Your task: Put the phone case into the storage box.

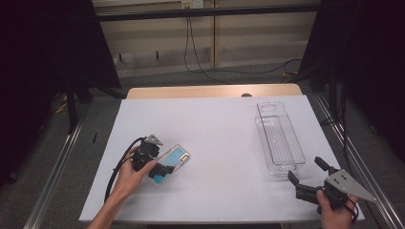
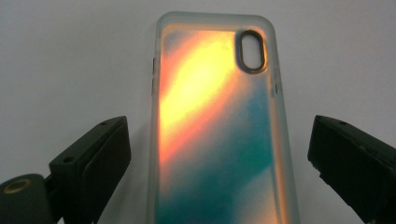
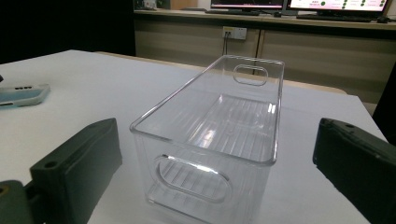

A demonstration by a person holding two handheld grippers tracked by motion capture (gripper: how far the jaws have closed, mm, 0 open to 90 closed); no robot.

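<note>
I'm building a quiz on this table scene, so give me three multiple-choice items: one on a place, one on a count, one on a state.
1. Where does the phone case lie?
A. inside the clear bin
B. on the white table near the left claw
C. on the floor

2. How many clear bins stand on the table?
A. one
B. two
C. three

3. What state is the left claw in?
A. shut on the case
B. open, jaws either side of the case
C. shut with nothing in it

Key: 1 B, the high view shows it beside that claw; 2 A, a single bin stands at the right; 3 B, gaps show between jaws and case.
</note>
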